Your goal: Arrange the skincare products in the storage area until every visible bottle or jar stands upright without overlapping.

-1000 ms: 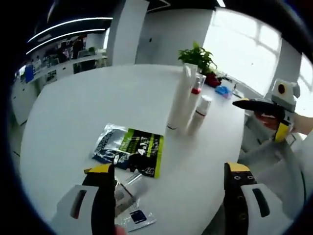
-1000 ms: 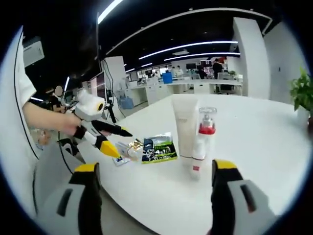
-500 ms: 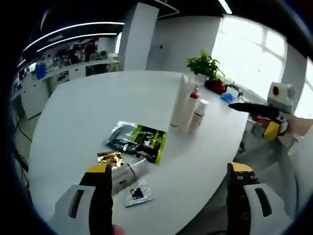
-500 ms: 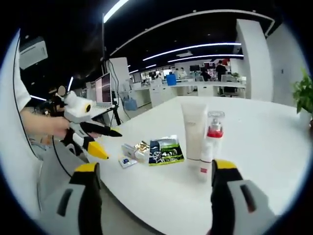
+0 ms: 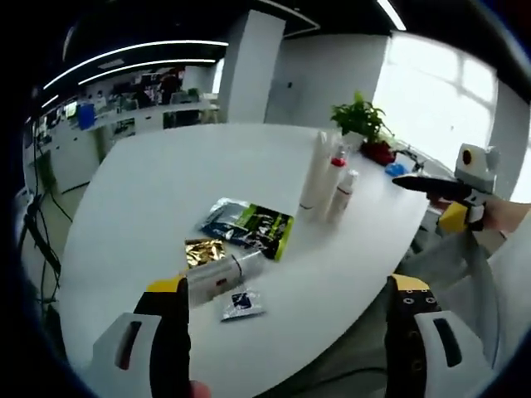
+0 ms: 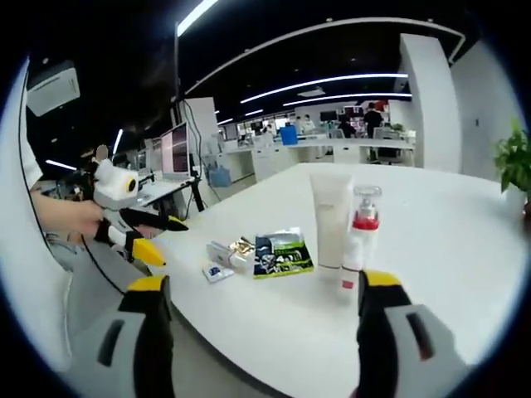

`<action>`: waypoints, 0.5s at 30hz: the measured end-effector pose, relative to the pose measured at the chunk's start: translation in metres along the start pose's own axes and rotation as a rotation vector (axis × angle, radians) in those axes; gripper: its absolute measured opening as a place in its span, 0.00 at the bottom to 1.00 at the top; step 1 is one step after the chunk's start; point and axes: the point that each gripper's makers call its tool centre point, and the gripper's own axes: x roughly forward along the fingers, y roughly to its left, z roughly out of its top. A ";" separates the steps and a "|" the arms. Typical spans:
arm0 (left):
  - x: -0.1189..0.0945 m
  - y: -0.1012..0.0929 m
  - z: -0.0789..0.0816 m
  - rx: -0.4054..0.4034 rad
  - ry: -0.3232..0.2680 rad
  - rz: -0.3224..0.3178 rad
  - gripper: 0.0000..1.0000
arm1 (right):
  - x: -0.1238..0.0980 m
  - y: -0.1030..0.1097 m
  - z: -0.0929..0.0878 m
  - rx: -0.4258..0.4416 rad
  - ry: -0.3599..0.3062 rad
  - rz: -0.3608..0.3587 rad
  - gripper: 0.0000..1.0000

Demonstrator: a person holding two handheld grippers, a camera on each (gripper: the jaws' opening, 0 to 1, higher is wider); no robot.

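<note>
A tall white tube [image 5: 314, 170] stands upright on the round white table [image 5: 149, 191], with a red-collared pump bottle [image 5: 333, 177] and a small white bottle [image 5: 343, 192] close beside it. The same trio appears in the right gripper view: tube [image 6: 330, 217], pump bottle [image 6: 363, 222], small bottle [image 6: 347, 270]. A white tube [image 5: 222, 274] lies on its side near the table's edge, beside a gold sachet [image 5: 205, 251]. My left gripper [image 5: 288, 332] is open and holds nothing, back from the table. My right gripper [image 6: 264, 332] is open too, off the table's edge.
Black and green packets [image 5: 249, 228] lie flat mid-table, and a small dark sachet [image 5: 242, 303] lies near the edge. A potted plant [image 5: 362, 124] stands behind the bottles. The right gripper [image 5: 421, 203] hovers off the table's right side; the left gripper [image 6: 170, 240] hangs beyond its left edge.
Both views have pulled back from the table, so the products look smaller. The lying tube and gold sachet have come into full sight. Each gripper sits farther from the table in the other's view.
</note>
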 end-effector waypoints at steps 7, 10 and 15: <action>-0.002 0.002 0.003 0.009 -0.009 0.014 0.97 | 0.000 0.001 -0.002 -0.008 0.006 -0.001 0.94; -0.003 0.003 0.002 0.009 -0.008 0.019 0.97 | 0.000 -0.001 -0.002 -0.006 0.003 -0.006 0.94; -0.004 0.004 0.002 0.018 -0.002 0.021 0.97 | -0.001 -0.002 -0.001 -0.005 -0.002 -0.015 0.93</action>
